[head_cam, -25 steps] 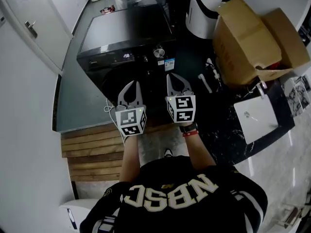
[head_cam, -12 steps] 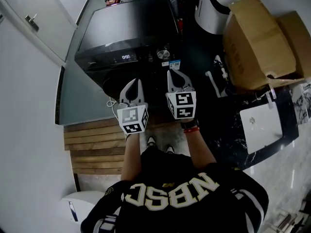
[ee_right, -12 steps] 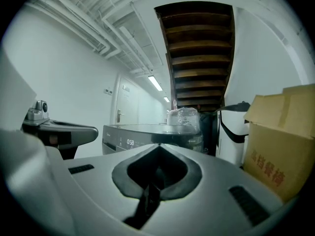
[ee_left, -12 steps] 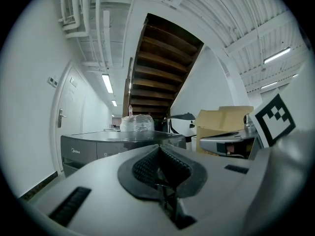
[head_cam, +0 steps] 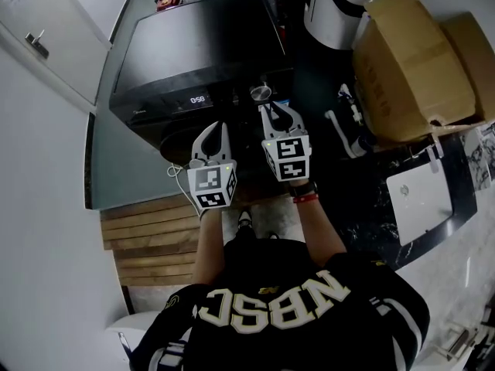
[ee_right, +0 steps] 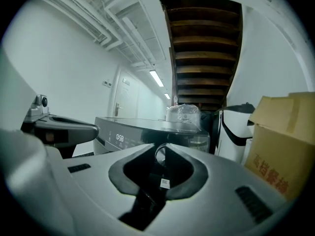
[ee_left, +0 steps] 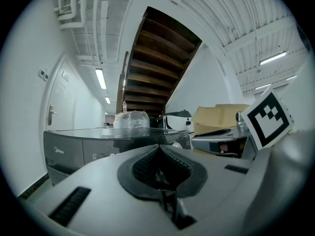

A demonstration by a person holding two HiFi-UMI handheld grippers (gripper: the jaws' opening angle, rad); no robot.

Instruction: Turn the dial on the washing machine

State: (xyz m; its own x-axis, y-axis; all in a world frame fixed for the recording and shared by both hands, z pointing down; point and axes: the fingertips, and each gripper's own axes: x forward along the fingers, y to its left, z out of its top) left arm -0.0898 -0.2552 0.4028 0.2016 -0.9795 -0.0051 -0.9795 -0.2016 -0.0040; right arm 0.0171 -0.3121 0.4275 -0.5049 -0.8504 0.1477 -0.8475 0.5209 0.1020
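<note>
A black washing machine stands ahead of me, its display lit, and its silver dial sits at the right of the control panel. My right gripper points at the dial from just in front of it. Its jaws are opening and nothing is between them. In the right gripper view the dial shows through the narrow gap at the tips of that gripper. My left gripper hangs lower, before the machine's front, with its jaws shut and empty. The left gripper view shows its closed tips and the dial beyond.
A large cardboard box and a white-and-black appliance stand to the right of the machine. A white flat device lies on the dark floor at right. Wooden slats lie at lower left, beside a white door.
Both grippers have moved forward toward the machine's panel. The right gripper's tips now sit just short of the dial, and its jaws have parted slightly.
</note>
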